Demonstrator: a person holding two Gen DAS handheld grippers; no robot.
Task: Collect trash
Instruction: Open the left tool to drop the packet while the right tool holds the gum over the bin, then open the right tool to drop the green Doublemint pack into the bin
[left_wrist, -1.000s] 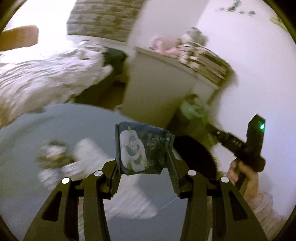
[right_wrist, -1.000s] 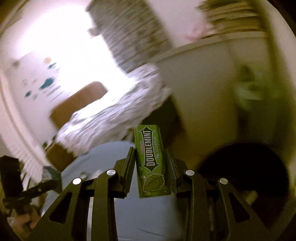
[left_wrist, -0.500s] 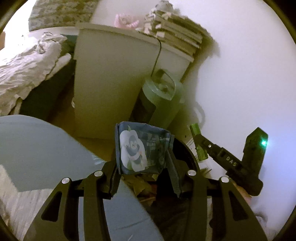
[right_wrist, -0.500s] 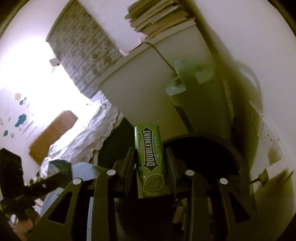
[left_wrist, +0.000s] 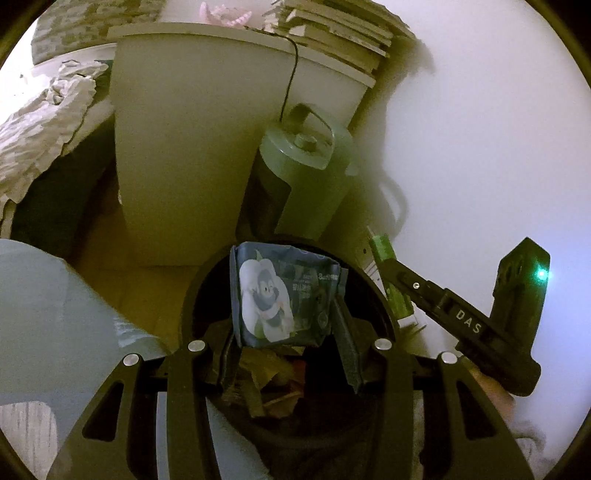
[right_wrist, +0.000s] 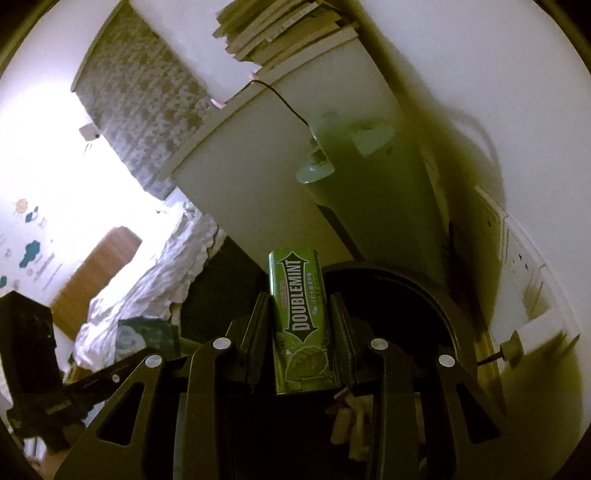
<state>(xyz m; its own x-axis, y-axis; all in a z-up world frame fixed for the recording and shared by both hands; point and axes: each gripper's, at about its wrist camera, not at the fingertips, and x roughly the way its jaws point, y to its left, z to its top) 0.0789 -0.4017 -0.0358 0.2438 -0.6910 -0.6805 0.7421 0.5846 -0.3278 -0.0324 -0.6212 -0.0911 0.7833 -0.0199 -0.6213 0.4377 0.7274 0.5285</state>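
Note:
My left gripper (left_wrist: 286, 325) is shut on a blue tissue packet (left_wrist: 280, 295) with a penguin picture, held over the open mouth of a round black trash bin (left_wrist: 192, 295) that has wrappers (left_wrist: 269, 384) inside. My right gripper (right_wrist: 301, 332) is shut on a green Doublemint gum pack (right_wrist: 301, 328), held over the same bin (right_wrist: 436, 306). The right gripper with the gum pack (left_wrist: 389, 280) shows at the right of the left wrist view. The left gripper with the packet (right_wrist: 147, 334) shows at the lower left of the right wrist view.
A white cabinet (left_wrist: 192, 147) with stacked books (left_wrist: 332, 33) stands behind the bin. A green humidifier (left_wrist: 306, 173) stands beside it by the white wall. A grey table edge (left_wrist: 55, 314) is at left. A bed with rumpled bedding (left_wrist: 40, 122) lies farther left.
Both grippers have swung from over the grey table to above the trash bin, still holding their items. The view has settled and the bin's contents now show below.

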